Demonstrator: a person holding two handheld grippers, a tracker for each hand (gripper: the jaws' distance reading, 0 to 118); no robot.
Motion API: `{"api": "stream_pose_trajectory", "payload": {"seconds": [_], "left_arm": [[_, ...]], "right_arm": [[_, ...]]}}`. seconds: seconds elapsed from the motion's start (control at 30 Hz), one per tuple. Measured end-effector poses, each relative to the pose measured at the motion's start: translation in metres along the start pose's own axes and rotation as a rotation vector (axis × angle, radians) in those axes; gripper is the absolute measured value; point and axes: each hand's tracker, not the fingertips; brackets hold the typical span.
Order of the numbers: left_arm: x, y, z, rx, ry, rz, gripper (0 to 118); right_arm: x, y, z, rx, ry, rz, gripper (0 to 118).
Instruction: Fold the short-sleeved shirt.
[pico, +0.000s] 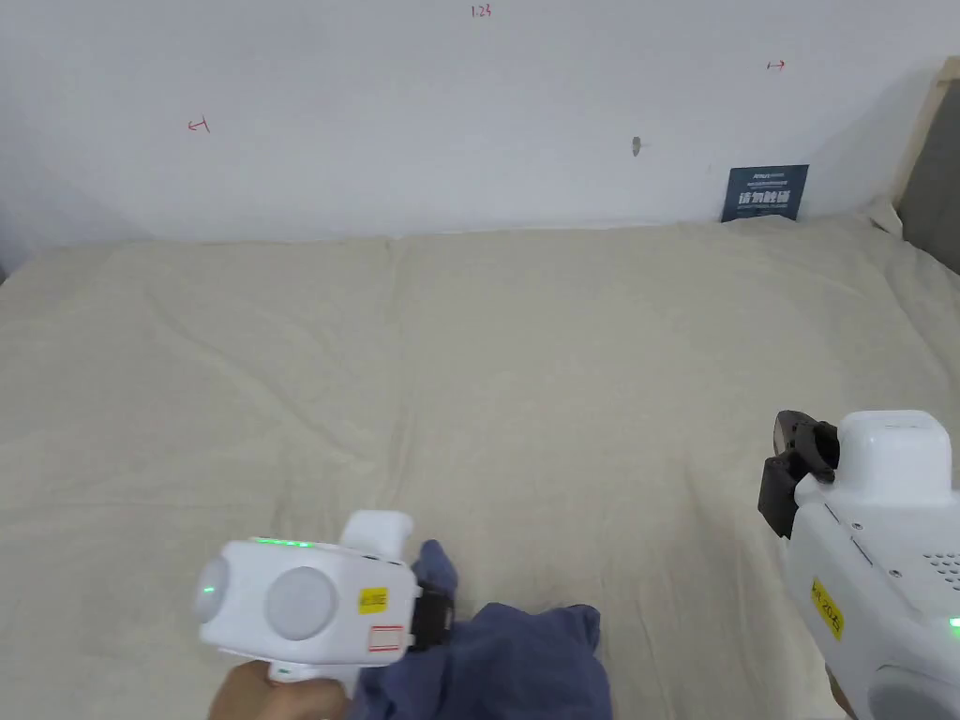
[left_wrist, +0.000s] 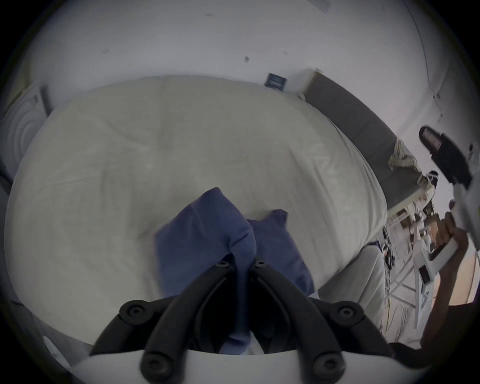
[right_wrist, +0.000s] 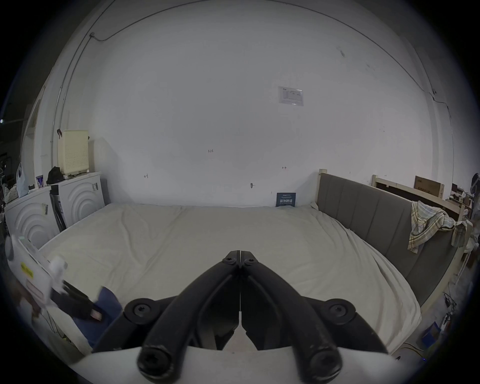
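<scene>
shirt (pico: 506, 661): soft blue cloth, bunched in rumpled folds at the bed's near edge.
left gripper (left_wrist: 240, 263): black curved jaws clenched on a pinch of shirt.
right gripper (right_wrist: 240, 256): jaws pressed together on nothing, above the bed's right side.
bed (pico: 525, 375): cream sheet, lightly creased.
</scene>
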Motion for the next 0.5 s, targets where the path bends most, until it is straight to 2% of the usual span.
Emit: {"api": "stream_pose_trajectory", "payload": {"seconds": [0.13, 0.2, 0.3, 0.33, 0.37, 0.4, 0.43, 0.5], "left_arm": [[0.034, 0.000, -0.061, -0.098, -0.043, -0.010, 8], [0.045, -0.005, -0.091, -0.115, -0.012, -0.050, 8], [0.051, -0.015, -0.123, -0.156, 0.026, -0.019, 10], [0.052, -0.017, -0.125, -0.162, 0.033, -0.003, 17], [0.052, -0.018, -0.124, -0.146, 0.027, 0.013, 35], [0.052, -0.019, -0.118, -0.119, -0.037, 0.055, 71], [0.051, -0.018, -0.114, -0.111, -0.111, 0.089, 90], [0.052, -0.015, -0.103, -0.098, -0.170, 0.131, 94]], "right_arm": [[0.010, -0.002, 0.004, -0.007, -0.023, -0.001, 0], [0.014, -0.003, 0.005, -0.011, -0.039, 0.009, 0], [0.019, -0.006, 0.007, -0.020, -0.049, 0.013, 0], [0.020, -0.007, 0.007, -0.022, -0.054, 0.014, 0], [0.022, -0.008, 0.007, -0.024, -0.058, 0.013, 0], [0.023, -0.008, 0.006, -0.027, -0.060, 0.012, 0], [0.023, -0.009, 0.006, -0.029, -0.061, 0.011, 0], [0.024, -0.009, 0.005, -0.034, -0.063, 0.007, 0]]}}
